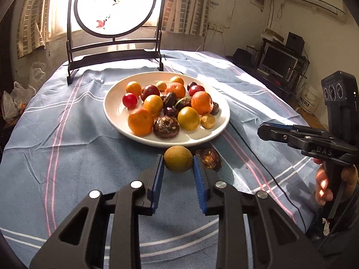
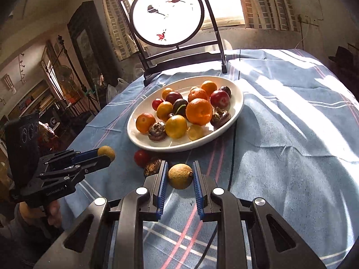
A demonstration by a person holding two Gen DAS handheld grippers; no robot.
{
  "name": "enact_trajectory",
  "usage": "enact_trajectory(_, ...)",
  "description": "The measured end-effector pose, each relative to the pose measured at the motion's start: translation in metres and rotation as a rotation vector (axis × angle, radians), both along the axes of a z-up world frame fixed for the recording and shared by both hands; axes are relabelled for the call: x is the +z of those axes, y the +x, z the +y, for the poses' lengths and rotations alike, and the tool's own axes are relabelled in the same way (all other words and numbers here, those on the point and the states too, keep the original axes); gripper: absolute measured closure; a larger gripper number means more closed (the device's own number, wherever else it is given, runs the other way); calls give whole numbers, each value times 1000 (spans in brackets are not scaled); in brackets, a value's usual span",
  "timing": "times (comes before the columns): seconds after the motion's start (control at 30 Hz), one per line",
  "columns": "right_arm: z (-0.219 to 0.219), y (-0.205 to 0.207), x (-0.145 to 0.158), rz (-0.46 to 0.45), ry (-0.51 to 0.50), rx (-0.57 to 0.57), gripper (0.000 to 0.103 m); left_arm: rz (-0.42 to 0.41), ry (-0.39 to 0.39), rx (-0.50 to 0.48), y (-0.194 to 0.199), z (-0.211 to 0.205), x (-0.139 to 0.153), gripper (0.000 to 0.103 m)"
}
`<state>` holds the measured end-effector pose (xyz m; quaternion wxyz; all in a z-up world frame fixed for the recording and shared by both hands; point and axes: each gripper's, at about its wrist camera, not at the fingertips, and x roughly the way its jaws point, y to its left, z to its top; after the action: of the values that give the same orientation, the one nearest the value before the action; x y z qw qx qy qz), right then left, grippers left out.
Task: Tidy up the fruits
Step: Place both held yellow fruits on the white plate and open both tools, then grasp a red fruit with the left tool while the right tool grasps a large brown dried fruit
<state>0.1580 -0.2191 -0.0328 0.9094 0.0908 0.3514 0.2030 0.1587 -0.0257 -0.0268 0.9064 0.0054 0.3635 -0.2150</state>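
A white plate (image 1: 112, 105) on the blue cloth holds several oranges, plums, yellow fruits and dark water chestnuts; it also shows in the right wrist view (image 2: 239, 98). My left gripper (image 1: 178, 160) is shut on a tan round longan (image 1: 178, 158), held just before the plate's near rim. From the right wrist view the left gripper (image 2: 105, 154) holds that longan (image 2: 106, 152) above the cloth. My right gripper (image 2: 180, 176) is shut on another tan longan (image 2: 180, 176). A dark water chestnut (image 1: 211, 158) and a red cherry tomato (image 2: 141, 158) lie on the cloth near the plate.
A black framed round screen (image 1: 115, 6) stands behind the plate at the table's far edge. A thin black cable (image 1: 269, 174) runs across the cloth on the right. A plastic bag (image 1: 15, 103) sits off the table's left edge.
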Motion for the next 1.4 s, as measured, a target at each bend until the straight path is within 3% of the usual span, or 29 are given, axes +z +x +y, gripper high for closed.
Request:
enact_trajectory(0.17,23,55,33,-30,-10,-5,81,13,-31,38,53,3,16,77)
enact_trajectory(0.33,41,112,34,5,-42,-39,80,63,-56,76,107,0,14,77)
enact_trajectory(0.4,45,126,31,15,-62,-48,75,89,-66,97,121,1,10,67)
enact_trajectory(0.43,45,127,30,16,-63,-55,64,92,-68,119,124,3,9,53)
enact_trajectory(0.47,44,126,30,9,-63,-63,62,91,-87,133,123,7,9,45)
enact_trajectory(0.53,41,117,31,1,-63,-52,62,78,-121,133,115,15,11,43)
enact_trajectory(0.67,38,83,27,-14,-120,-31,62,49,-116,111,81,25,14,41)
enact_trajectory(0.83,48,33,1,20,-198,78,62,32,3,29,29,19,1,35)
enact_trajectory(0.97,71,8,-29,39,-296,152,62,81,62,-6,4,14,-22,35)
enact_trajectory(1.13,93,8,-46,49,-384,152,61,101,87,1,-8,14,-34,35)
enact_trajectory(1.23,99,12,-47,39,-432,126,52,106,82,4,-10,15,-35,35)
enact_trajectory(1.4,102,20,-51,75,-428,116,51,112,75,7,-8,11,-37,35)
